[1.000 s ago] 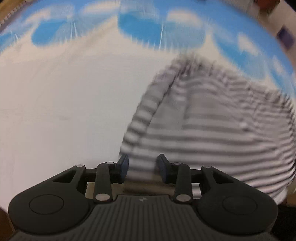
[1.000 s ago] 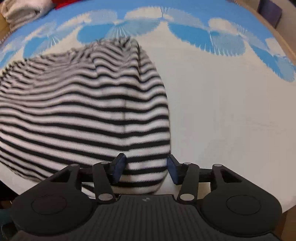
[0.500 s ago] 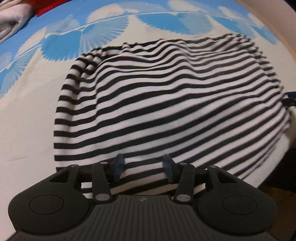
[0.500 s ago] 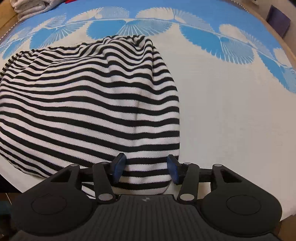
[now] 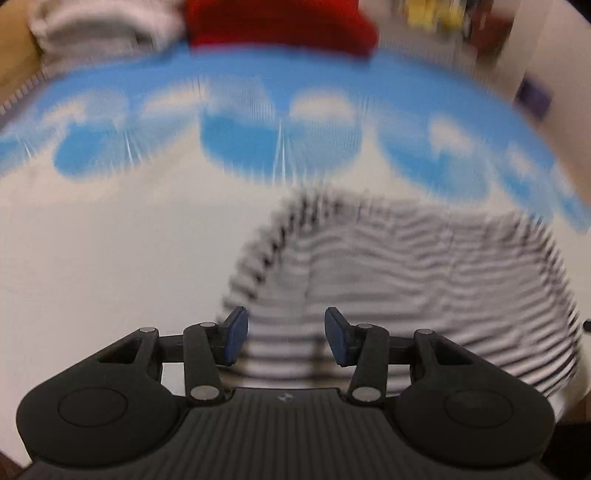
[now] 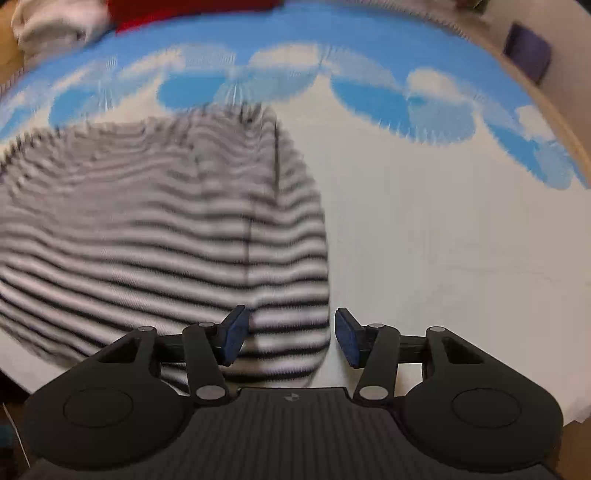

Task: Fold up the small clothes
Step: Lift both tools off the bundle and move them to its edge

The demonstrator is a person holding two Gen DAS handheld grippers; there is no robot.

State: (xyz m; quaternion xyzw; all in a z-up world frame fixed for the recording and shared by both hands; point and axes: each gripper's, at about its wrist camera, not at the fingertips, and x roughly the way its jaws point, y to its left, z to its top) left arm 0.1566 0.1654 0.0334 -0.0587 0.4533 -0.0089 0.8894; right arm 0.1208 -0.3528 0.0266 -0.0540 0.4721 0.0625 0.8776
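Black-and-white striped garment (image 6: pixel 159 229) flat on cream cloth with blue fan print (image 6: pixel 443 221), folded, blurred in both views. Left gripper (image 5: pixel 282 334) above garment's near left corner, jaws apart, pads clear of fabric. Right gripper (image 6: pixel 291 338) above near right corner, jaws apart, nothing pinched. Red fabric (image 5: pixel 280 26) and grey-white pile (image 5: pixel 96 26) at far edge, well apart from garment.
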